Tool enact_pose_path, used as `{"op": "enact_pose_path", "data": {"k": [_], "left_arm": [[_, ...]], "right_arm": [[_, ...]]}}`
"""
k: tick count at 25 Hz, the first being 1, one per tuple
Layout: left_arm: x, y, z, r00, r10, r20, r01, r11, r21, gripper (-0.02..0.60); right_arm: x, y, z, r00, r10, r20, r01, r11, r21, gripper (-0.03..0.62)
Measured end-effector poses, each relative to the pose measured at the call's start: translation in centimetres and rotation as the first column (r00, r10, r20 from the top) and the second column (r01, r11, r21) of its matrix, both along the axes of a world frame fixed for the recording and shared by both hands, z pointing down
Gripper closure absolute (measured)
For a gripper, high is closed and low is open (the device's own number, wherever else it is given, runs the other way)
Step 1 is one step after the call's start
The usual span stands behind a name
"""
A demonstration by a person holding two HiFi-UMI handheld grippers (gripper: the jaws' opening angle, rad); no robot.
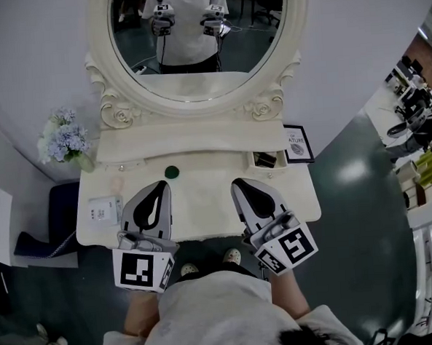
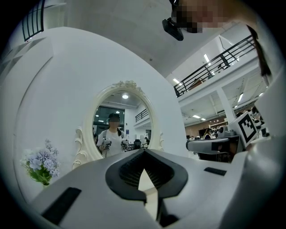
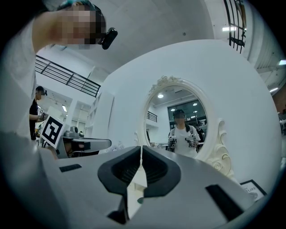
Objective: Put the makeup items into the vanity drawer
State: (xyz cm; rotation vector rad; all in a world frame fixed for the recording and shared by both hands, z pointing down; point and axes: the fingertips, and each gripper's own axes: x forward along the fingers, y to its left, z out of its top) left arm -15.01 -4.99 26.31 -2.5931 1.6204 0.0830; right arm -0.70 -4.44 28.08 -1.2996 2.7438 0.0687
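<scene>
On the cream vanity top (image 1: 203, 198) lie a small round green item (image 1: 171, 171), a dark little case (image 1: 265, 158) at the back right and a white packet (image 1: 104, 210) at the left. No open drawer shows. My left gripper (image 1: 160, 184) hovers over the left half of the top, jaws together and empty; its tips (image 2: 143, 151) point level at the mirror. My right gripper (image 1: 238, 182) hovers over the right half, also shut on nothing, its tips (image 3: 141, 147) meeting in front of the mirror. Both stand short of the items.
An oval mirror (image 1: 193, 38) in a carved frame rises behind a raised ledge (image 1: 192, 140). Pale blue flowers (image 1: 63, 141) stand at the back left, a small framed picture (image 1: 297, 143) at the back right. A dark stool (image 1: 62, 214) stands left of the vanity.
</scene>
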Motion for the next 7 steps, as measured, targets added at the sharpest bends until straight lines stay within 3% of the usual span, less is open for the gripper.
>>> {"op": "enact_pose_path", "data": {"k": [7], "left_arm": [[-0.58,-0.14,0.25,1.0,-0.002,-0.006,0.002,1.0,-0.004,0.568]], "right_arm": [[-0.47,0.0,0.1,1.0,0.002,-0.002,-0.002,1.0,0.002,0.569]]}}
